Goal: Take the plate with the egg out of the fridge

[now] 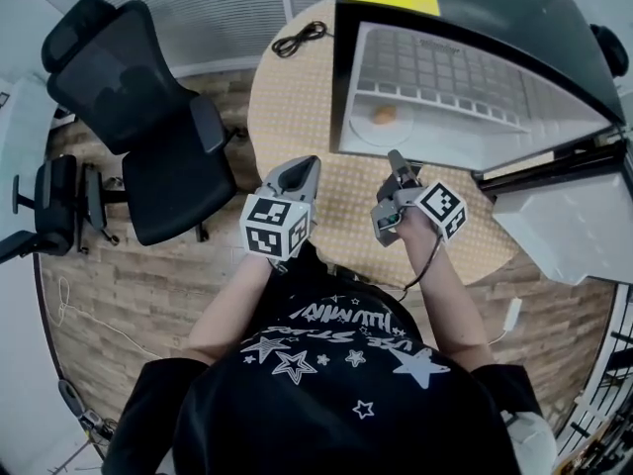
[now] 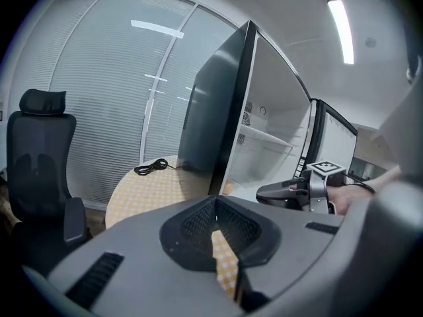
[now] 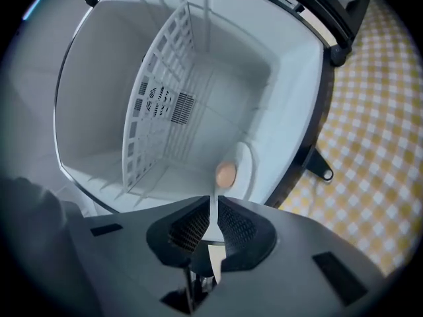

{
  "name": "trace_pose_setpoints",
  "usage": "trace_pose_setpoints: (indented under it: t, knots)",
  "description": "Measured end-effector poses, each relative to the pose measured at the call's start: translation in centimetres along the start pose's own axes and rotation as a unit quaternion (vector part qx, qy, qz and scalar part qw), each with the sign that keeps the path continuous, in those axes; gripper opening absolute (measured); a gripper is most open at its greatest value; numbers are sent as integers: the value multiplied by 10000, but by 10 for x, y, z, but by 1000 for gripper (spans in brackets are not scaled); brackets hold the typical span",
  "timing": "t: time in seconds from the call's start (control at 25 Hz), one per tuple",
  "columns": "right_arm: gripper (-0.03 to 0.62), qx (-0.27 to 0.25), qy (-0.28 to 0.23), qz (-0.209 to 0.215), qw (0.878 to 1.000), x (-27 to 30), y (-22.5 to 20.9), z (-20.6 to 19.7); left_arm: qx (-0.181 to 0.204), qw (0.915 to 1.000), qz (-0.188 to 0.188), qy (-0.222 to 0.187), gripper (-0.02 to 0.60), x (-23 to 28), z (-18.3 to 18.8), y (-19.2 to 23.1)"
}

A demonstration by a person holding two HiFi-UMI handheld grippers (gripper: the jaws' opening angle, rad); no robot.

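A small black fridge (image 1: 465,57) stands open on the round table, its white inside facing me. On its floor lies a white plate (image 3: 243,167) carrying a brown egg (image 3: 226,174), which also shows as an egg (image 1: 384,115) in the head view. My right gripper (image 1: 394,160) hovers just outside the opening, pointed at the egg, jaws shut and empty. My left gripper (image 1: 301,169) floats over the table to the left of the fridge, likewise shut on nothing. The right gripper (image 2: 277,193) also appears in the left gripper view.
A wire shelf (image 3: 158,104) sits inside the fridge above the plate. The open fridge door (image 1: 559,231) hangs at the right. The table (image 1: 297,107) has a yellow checked cloth, with a black cable (image 1: 299,39) at its far edge. A black office chair (image 1: 138,117) stands left.
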State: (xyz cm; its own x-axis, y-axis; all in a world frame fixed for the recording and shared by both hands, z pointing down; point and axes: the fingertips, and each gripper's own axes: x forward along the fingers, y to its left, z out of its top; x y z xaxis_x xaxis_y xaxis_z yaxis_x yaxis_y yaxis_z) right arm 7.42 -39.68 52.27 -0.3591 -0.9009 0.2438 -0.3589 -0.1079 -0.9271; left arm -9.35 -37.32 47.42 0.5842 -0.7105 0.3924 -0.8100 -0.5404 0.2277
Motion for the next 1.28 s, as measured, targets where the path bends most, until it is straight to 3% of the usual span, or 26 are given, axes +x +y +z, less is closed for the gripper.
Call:
trace_pose_setpoints:
  t: [0.2,0.36,0.56,1.28]
  knots:
    - [45,314,-191,-177,9992,20,-13,6,-55,9999,-72,65,3,10,1,14]
    - [114,900,-380,-253,9949,31,-26,9,-58,9998,-124,129,2,17,1,25]
    - [118,1195,-475,-342,9911,37,-32,10,-70,9995,-234,215,2,27,-3,30]
    - [121,1338,-455,-578,9883,37,-44,7,-130,9989,-361,272,3,46,-1,33]
